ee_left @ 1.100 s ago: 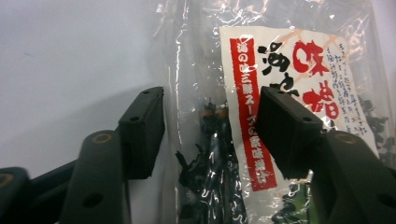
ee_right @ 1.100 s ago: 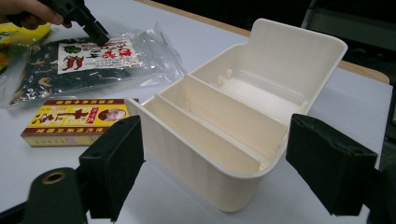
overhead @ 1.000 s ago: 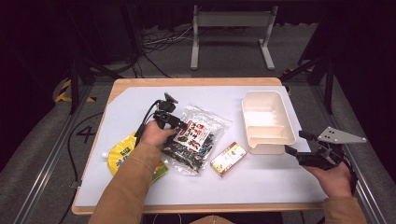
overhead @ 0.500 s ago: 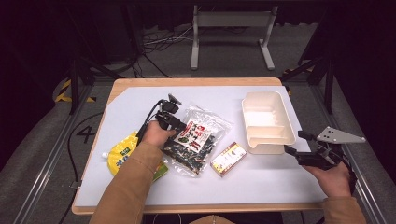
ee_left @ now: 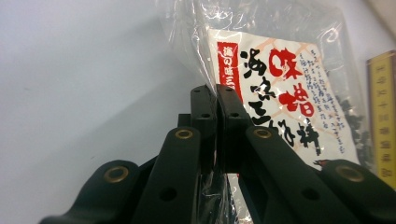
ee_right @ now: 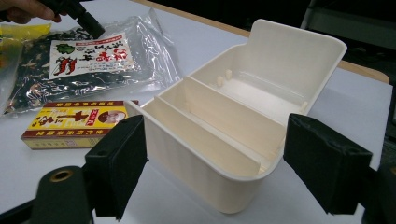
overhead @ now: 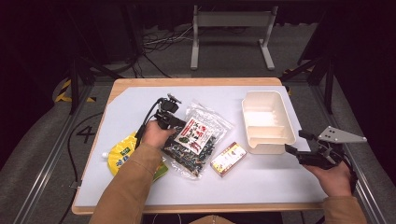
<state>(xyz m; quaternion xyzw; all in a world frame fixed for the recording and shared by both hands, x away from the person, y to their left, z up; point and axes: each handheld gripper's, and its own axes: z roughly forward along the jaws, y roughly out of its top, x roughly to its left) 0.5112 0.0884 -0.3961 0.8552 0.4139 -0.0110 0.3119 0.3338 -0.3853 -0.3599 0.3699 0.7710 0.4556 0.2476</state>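
Your left gripper (overhead: 173, 122) has just been closing, and its jaws now pinch the thin film edge of the clear plastic bag of dark dried pieces with the white, red-lettered label (overhead: 196, 140) — in the left gripper view the film is caught between the pads. The bag lies flat at the middle of the table, its near edge overlapping the yellow pouch (overhead: 122, 151) and its right side just beside the small yellow-and-red carton (overhead: 228, 158).

Expect the bag to be light, limp and slippery; it will sag and swing from one corner, and the film may slide out of a thin pinch. The contents look brittle, so grip the sealed margin rather than the filled part.

Your right gripper (overhead: 303, 151) stands wide and holds nothing — its pads sit either side of the near end of the cream plastic divided tray (overhead: 283, 122), not touching it.

The pale grey mat (overhead: 261, 186) over the wooden tabletop is smooth, so things can skid on it. Around the table the room is dark, with cables and a metal stand (overhead: 231, 37) on the floor beyond.
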